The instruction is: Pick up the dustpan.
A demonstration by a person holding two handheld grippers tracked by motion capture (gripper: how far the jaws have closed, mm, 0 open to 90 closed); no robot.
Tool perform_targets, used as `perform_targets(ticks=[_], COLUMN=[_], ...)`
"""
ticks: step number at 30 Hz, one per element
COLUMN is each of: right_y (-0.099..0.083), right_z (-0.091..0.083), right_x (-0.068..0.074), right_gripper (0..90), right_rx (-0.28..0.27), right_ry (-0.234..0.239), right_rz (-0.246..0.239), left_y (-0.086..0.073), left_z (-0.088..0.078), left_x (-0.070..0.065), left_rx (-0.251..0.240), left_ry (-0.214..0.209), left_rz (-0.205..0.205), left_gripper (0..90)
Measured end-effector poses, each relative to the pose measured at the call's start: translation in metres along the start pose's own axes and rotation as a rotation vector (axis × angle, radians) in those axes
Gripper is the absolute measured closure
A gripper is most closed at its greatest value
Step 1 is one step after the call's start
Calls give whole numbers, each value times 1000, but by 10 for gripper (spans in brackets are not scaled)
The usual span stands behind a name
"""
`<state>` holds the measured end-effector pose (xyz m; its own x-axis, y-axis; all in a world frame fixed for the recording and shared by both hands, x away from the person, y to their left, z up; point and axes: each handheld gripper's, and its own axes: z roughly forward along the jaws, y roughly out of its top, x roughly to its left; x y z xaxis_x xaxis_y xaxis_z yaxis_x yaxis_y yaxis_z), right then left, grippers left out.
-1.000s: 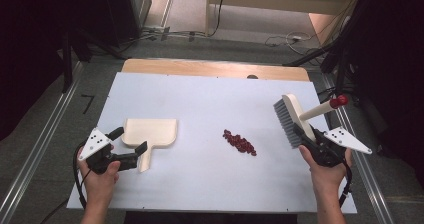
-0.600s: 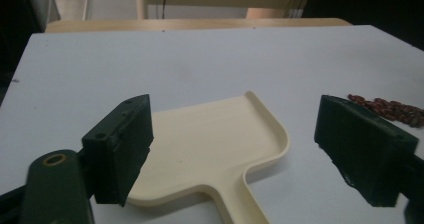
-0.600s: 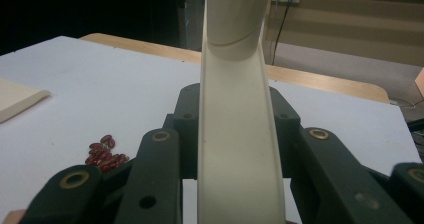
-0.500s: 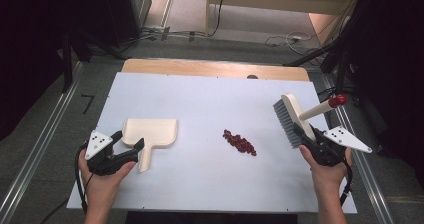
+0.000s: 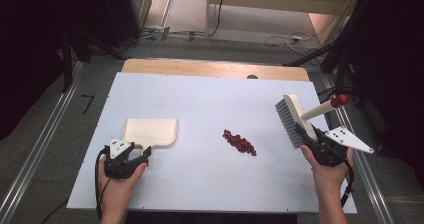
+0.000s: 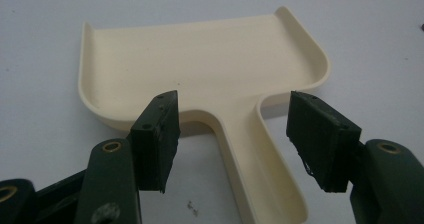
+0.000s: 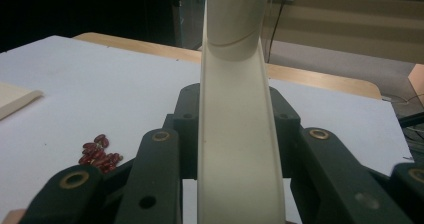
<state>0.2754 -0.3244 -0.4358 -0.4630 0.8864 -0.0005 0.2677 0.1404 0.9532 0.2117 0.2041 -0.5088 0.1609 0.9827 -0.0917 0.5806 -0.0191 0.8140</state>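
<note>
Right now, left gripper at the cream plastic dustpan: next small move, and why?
Probably finish closing the left gripper on the cream plastic dustpan. Its jaws have just been closing and straddle the handle with gaps on both sides. The right gripper already holds the grey-bristled brush; the red beans wait.

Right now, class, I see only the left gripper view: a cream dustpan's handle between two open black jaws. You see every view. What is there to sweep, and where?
Observer: A small pile of red beans lies on the white table, to the right of the dustpan and apart from it.
Operator: My left gripper has just been closing around the handle, and the pads are not touching it yet. Is there a brush?
Observer: Yes. The right gripper is shut on a cream brush, to the right of the beans.
Operator: Which way do its bristles face?
Observer: The grey bristles face toward the beans.
</note>
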Motion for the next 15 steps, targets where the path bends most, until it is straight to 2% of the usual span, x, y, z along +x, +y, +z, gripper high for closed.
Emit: perform_targets(ticks=[6, 9, 13, 15], right_y=[-1, -2, -2, -2], right_z=[1, 1, 1, 1], right_x=[0, 0, 0, 0], right_gripper=[652, 652, 652, 652], right_rx=[2, 4, 4, 4], right_ry=[-1, -2, -2, -2], right_rz=[5, 6, 7, 7], left_y=[-4, -4, -3, -4], left_z=[10, 15, 17, 20], left_x=[-7, -9, -11, -13], left_rx=[35, 50, 55, 77], left_ry=[35, 45, 74, 83], left_rz=[-6, -23, -20, -18], left_gripper=[399, 408, 441, 465])
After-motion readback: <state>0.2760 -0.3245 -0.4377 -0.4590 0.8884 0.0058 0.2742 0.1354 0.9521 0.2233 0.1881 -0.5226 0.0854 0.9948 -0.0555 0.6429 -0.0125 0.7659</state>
